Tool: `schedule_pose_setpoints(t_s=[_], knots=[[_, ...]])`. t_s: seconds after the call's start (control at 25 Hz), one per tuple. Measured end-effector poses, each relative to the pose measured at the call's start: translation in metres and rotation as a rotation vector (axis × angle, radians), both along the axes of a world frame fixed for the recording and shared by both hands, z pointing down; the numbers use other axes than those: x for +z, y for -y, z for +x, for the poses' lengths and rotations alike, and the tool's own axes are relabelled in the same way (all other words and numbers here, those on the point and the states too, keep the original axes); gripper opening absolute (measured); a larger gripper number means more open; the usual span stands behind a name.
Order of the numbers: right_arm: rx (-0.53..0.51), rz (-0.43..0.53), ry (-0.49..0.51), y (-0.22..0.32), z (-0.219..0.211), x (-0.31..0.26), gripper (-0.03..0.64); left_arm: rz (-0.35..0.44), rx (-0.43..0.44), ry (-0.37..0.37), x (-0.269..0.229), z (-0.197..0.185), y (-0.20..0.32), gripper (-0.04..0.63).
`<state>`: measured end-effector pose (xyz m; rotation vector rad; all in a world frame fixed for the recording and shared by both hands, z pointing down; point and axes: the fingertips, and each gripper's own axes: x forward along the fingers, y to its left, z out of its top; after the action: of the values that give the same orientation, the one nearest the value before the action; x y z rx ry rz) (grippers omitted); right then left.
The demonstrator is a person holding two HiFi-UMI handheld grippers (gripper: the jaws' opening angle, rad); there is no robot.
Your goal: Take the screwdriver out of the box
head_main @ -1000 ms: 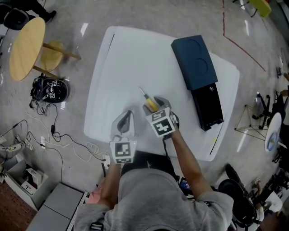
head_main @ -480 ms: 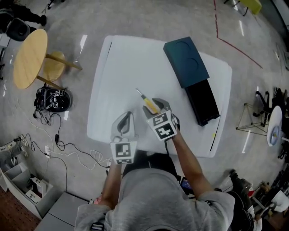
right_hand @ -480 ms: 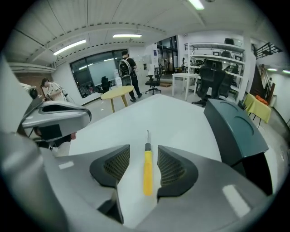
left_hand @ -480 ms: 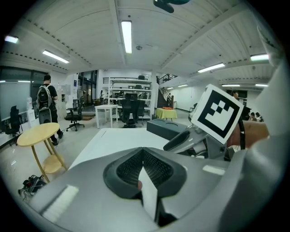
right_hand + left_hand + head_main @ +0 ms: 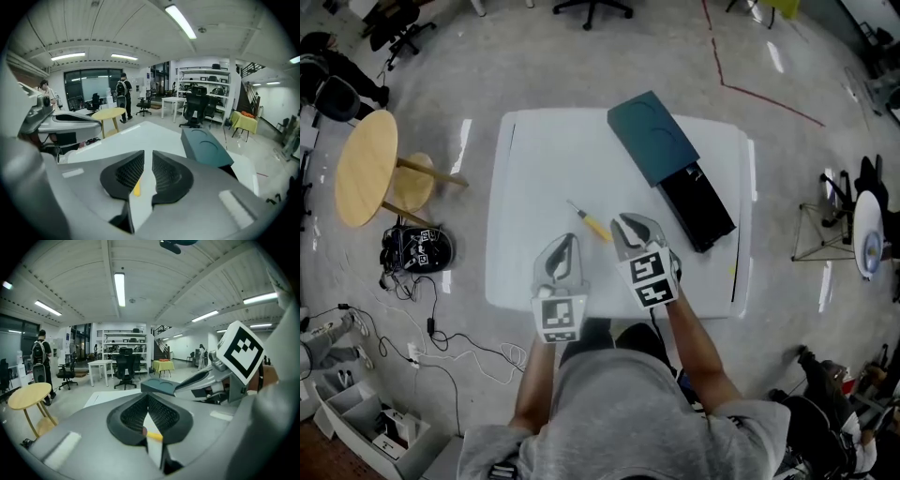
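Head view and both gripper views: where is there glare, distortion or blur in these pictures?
Head view: lamp glare streaks the floor, the white table is nearly washed out, the screwdriver is clear. Left gripper view: strong fisheye bend, black corners, ceiling lamp blown out. Right gripper view: same bend; the screwdriver is a soft yellow smear.

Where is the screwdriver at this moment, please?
In the head view the screwdriver lies on the white table, outside the box and to its left, near the table's middle.
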<state>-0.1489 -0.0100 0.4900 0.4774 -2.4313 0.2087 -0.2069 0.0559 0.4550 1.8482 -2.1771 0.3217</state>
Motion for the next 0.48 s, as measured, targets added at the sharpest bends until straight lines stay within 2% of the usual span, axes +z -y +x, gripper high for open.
schedule_pose_setpoints(t_s=[0.16, 0.48], knots=[[0.102, 0.041, 0.057, 0.01, 0.03, -0.03, 0.025, 0.046, 0.059, 0.009, -0.025, 0.02, 0.013, 0.012], [0.284, 0.129, 0.181, 0.021, 0.091, -0.082, 0.005, 0.095, 0.184, 0.022, -0.051, 0.064, 0.036, 0.012]])
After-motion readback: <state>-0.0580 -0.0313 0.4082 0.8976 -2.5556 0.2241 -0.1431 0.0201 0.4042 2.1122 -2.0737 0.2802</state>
